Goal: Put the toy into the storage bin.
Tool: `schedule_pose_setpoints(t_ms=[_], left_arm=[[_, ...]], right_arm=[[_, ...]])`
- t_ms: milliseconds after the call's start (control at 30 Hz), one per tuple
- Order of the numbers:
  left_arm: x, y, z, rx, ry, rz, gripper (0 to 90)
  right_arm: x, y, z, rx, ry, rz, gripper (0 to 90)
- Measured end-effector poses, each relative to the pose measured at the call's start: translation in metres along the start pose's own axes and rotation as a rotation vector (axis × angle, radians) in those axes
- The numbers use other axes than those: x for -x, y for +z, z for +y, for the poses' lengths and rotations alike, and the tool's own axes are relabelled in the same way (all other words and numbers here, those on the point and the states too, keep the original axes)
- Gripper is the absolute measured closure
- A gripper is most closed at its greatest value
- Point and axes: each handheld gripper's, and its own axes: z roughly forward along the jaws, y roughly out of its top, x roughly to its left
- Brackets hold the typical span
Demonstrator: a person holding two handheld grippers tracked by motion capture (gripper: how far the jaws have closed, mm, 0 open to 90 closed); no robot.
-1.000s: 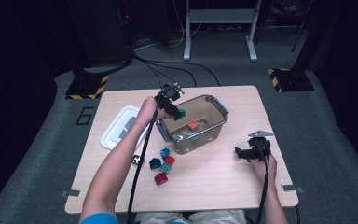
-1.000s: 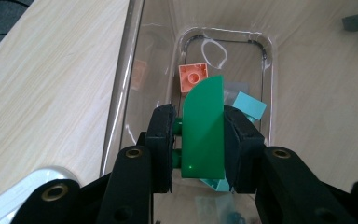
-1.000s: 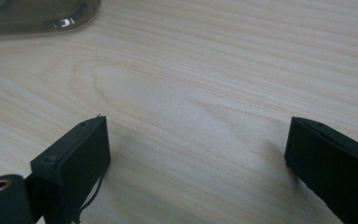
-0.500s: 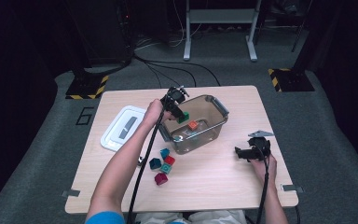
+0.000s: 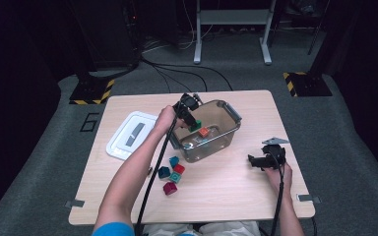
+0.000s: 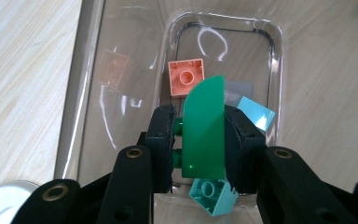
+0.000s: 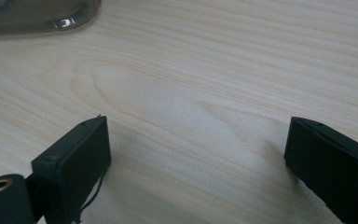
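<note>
My left gripper [image 5: 191, 118] [image 6: 199, 135] hangs over the clear plastic bin [image 5: 226, 114] [image 6: 121, 37], shut on a green curved block [image 6: 204, 130] [image 5: 196, 126]. Inside the bin lie an orange block [image 6: 185, 77] [image 5: 204, 132], a light blue block [image 6: 256, 114] and a teal block [image 6: 212, 196]. Several loose blocks [image 5: 172, 172] in teal, red, dark blue and maroon lie on the table in front of the bin. My right gripper [image 5: 256, 161] [image 7: 196, 163] rests low over bare wood at the right, open with nothing between its jaws.
A white lid [image 5: 130, 133] lies flat on the wooden table [image 5: 236, 196] left of the bin. The person's forearms come in from the front edge. Black cables trail from both grippers. Dark floor and stands surround the table.
My left gripper has moved a little rightward and down over the bin, still carrying the green block. The right gripper has not moved.
</note>
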Motion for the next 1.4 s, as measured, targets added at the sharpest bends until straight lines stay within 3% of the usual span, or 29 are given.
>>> schedule_pose_setpoints(t_ms=[233, 333, 567, 800, 1033, 1400], left_arm=[[0.0, -0.006, -0.002, 0.009, -0.015, 0.0, 45.6], [0.0, -0.014, -0.004, 0.023, -0.014, 0.003, 35.4], [0.007, -0.04, -0.017, 0.079, -0.007, 0.021, 21.4], [0.012, -0.071, -0.039, 0.126, -0.002, 0.05, 15.8], [0.016, -0.09, -0.068, 0.154, -0.009, 0.072, 14.3], [0.014, -0.1, -0.112, 0.171, -0.042, 0.086, 11.3]], right_arm=[[0.0, 0.0, 0.0, 0.002, 0.003, -0.002, 6.6], [0.0, 0.0, 0.0, 0.0, 0.0, 0.0, 6.6], [0.0, 0.0, 0.0, -0.001, 0.003, 0.001, 6.6], [-0.001, 0.0, 0.0, 0.0, 0.01, -0.001, 6.5], [-0.001, 0.0, 0.0, 0.0, 0.01, -0.001, 6.5], [-0.001, 0.0, 0.0, 0.002, 0.005, -0.002, 6.5]])
